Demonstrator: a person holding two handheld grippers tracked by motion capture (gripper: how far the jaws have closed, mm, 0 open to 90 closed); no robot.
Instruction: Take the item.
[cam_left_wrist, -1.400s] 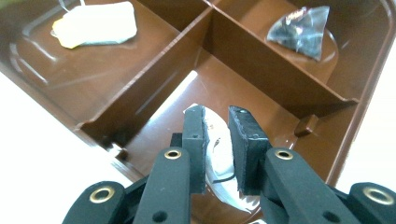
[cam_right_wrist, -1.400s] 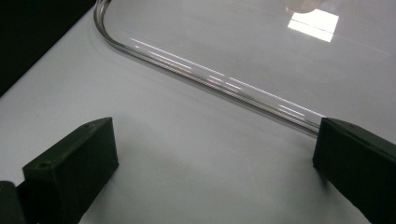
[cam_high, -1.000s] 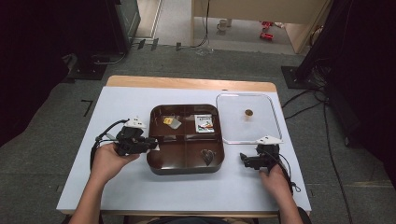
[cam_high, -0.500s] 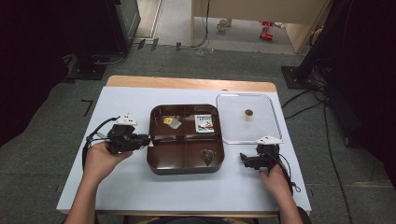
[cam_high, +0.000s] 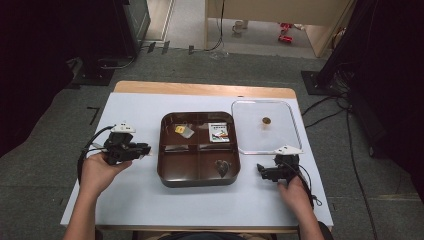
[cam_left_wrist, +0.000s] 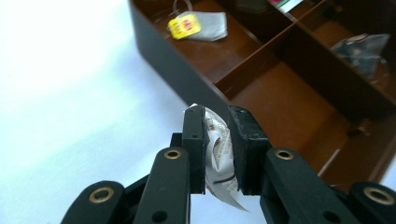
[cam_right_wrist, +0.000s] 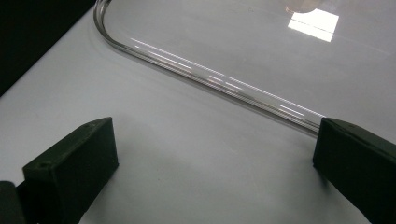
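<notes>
From above, the left tongs (cam_high: 145, 149) sit just left of the brown compartment tray (cam_high: 165, 172), over the white counter (cam_high: 135, 200), jaws pointing at the tray's left wall. The right tongs (cam_high: 261, 171) rest on the counter by the near corner of the clear plastic lid (cam_high: 280, 137), which lies flat to the tray's right. Inside the tray: a tea bag with a yellow tag (cam_high: 182, 130) in the far left compartment, a small printed packet (cam_high: 218, 133) in the far right one, a dark wrapped piece (cam_high: 222, 167) at near right. Over to the left gripper view: the jaws are clamped tight on a crumpled white printed sachet (cam_left_wrist: 218, 147), held just outside the tray's wall (cam_left_wrist: 187, 79), above the counter. Now the right gripper view: jaws spread wide, nothing between them but bare counter, and the lid's curved rim (cam_right_wrist: 210, 77) runs just ahead.
</notes>
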